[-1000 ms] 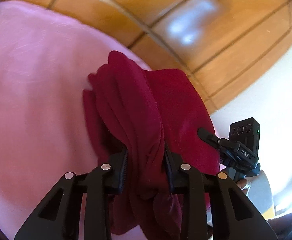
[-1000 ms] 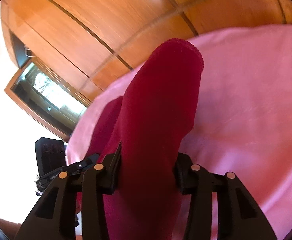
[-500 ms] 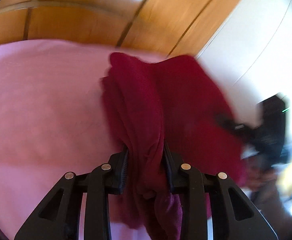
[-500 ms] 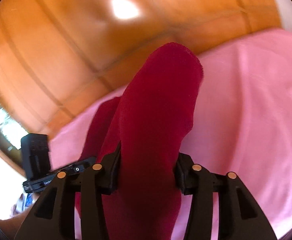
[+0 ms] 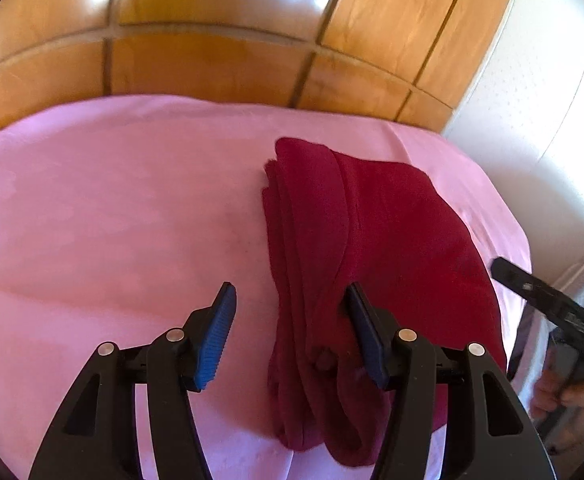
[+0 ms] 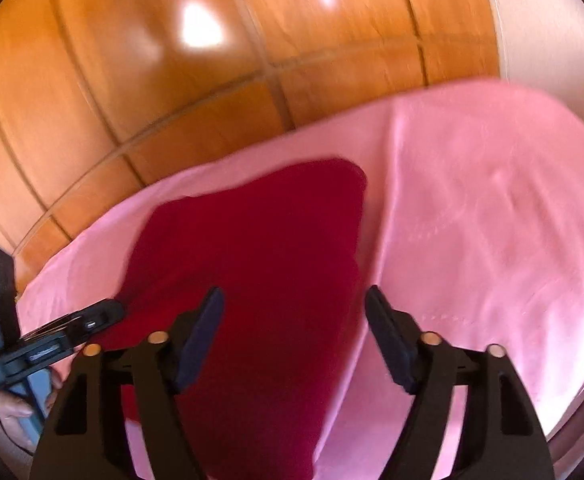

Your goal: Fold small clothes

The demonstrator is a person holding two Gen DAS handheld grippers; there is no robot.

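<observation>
Wood-panelled doors [image 5: 212,68] stood behind a pink sheet [image 5: 112,220] covering what looked like a bed. On that sheet lay the dark red garment [image 5: 372,240], folded into a thick bundle whose long axis ran away from both cameras. The left tool [image 5: 288,312] was opening, its right pad brushing the stacked fold edge, its left pad clear over the sheet. The right tool [image 6: 292,320] was opening too, the cloth [image 6: 260,248] lying loose between its pads, neither pressing. Both tools sat at the bundle's near end, so the next fold probably ran across that axis.
</observation>
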